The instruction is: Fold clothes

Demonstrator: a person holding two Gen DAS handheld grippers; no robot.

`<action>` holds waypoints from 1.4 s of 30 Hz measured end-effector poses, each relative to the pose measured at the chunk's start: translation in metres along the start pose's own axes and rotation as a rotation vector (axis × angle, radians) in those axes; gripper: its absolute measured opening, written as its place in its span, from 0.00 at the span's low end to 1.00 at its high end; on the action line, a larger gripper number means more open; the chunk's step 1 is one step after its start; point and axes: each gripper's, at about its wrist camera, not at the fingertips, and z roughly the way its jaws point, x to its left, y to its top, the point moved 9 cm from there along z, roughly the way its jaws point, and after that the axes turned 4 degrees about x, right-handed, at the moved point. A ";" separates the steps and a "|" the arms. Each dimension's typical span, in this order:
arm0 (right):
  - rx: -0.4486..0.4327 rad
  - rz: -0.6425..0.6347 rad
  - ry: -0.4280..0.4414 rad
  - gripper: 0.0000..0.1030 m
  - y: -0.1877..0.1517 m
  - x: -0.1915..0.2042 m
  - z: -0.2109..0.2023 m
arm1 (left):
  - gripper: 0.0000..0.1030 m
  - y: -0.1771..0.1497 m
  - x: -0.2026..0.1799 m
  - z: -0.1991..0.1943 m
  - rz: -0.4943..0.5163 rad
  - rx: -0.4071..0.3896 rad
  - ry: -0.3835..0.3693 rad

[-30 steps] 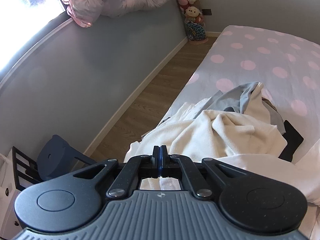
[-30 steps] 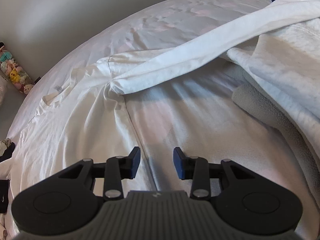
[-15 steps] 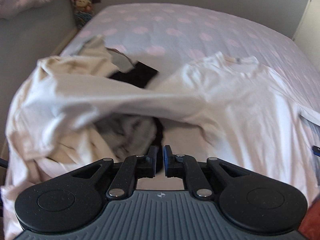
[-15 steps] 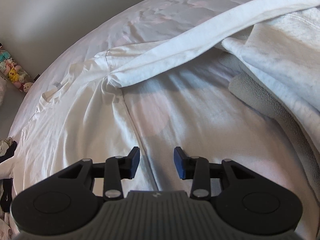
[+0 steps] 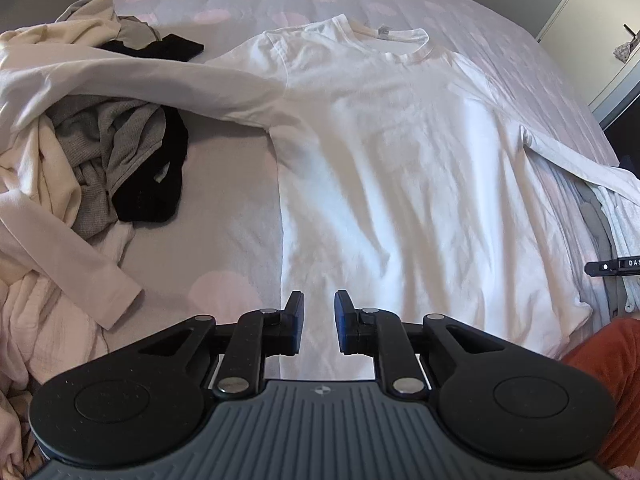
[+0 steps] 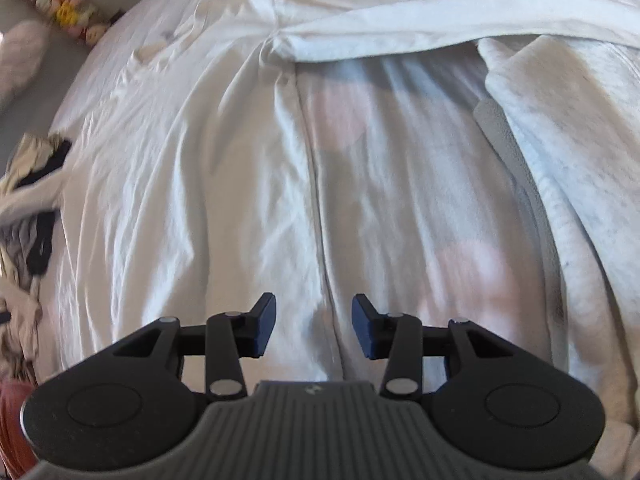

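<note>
So I've got the white long-sleeve shirt [image 5: 392, 152] laid flat on the bed [image 5: 224, 200], collar at the far end and hem nearest me. My left tool [image 5: 318, 322] hovers just over the hem with its jaws parted and nothing between them. My right tool [image 6: 314, 330] is released too, gap wide, sitting above the shirt's side seam [image 6: 316, 184], also empty. One sleeve [image 5: 132, 76] stretches off the shirt's one side and drapes over a messy pile of clothes [image 5: 100, 152]: cream, grey and black stuff all tangled together. The other sleeve [image 6: 460, 24] runs off the opposite side and lies across a light grey fleecy garment [image 6: 560, 128] just beside the shirt. Right wrist view is a bit blurry. Pink dots on the bed sheet show faintly through the fabric.
</note>
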 end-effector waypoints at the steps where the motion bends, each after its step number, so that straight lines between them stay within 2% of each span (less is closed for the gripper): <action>1: 0.037 -0.027 -0.013 0.44 -0.006 0.001 0.001 | 0.14 -0.002 0.002 0.002 0.000 0.013 0.004; 3: 0.112 -0.072 -0.029 0.44 -0.016 0.004 0.006 | 0.17 -0.006 0.005 0.006 0.005 0.044 0.009; 6: 0.230 -0.132 -0.031 0.45 -0.032 0.009 0.015 | 0.27 -0.015 0.004 0.014 0.035 0.097 0.010; 9: 0.292 -0.194 -0.072 0.46 -0.041 0.011 0.024 | 0.36 -0.025 0.005 0.026 0.064 0.166 0.011; 10: 0.302 -0.202 -0.081 0.46 -0.043 0.011 0.026 | 0.43 -0.030 0.005 0.032 0.067 0.205 0.005; 11: 0.309 -0.208 -0.084 0.46 -0.044 0.012 0.029 | 0.44 -0.033 0.004 0.038 0.064 0.242 0.000; 13: 0.313 -0.218 -0.078 0.46 -0.046 0.014 0.033 | 0.45 -0.041 0.004 0.050 0.058 0.314 -0.009; 19: 0.309 -0.231 -0.061 0.44 -0.056 0.015 0.041 | 0.45 -0.068 0.011 0.089 0.037 0.543 0.064; 21: 0.295 -0.236 -0.042 0.33 -0.057 0.017 0.040 | 0.39 -0.073 0.008 0.096 0.057 0.563 0.064; 22: 0.288 -0.238 -0.033 0.28 -0.059 0.018 0.039 | 0.27 -0.072 0.004 0.097 0.062 0.562 0.044; 23: 0.281 -0.242 -0.030 0.25 -0.060 0.018 0.038 | 0.19 -0.073 0.002 0.097 0.061 0.560 0.033; 24: 0.275 -0.246 -0.029 0.22 -0.062 0.018 0.036 | 0.19 -0.073 -0.001 0.097 0.060 0.558 0.023; 26: 0.259 -0.241 -0.015 0.16 -0.064 0.018 0.031 | 0.11 -0.075 -0.008 0.096 0.121 0.532 0.029; 29: 0.222 -0.227 0.015 0.13 -0.066 0.019 0.016 | 0.03 -0.077 -0.014 0.089 0.159 0.483 0.038; 34: 0.131 -0.220 0.057 0.10 -0.053 0.023 -0.022 | 0.02 -0.065 -0.018 0.056 0.142 0.377 -0.007; 39: 0.029 -0.230 0.079 0.06 -0.029 0.032 -0.076 | 0.02 -0.032 -0.014 -0.009 0.102 0.235 -0.058; 42: -0.019 -0.239 0.060 0.02 -0.009 0.036 -0.108 | 0.02 -0.017 -0.010 -0.043 0.087 0.183 -0.059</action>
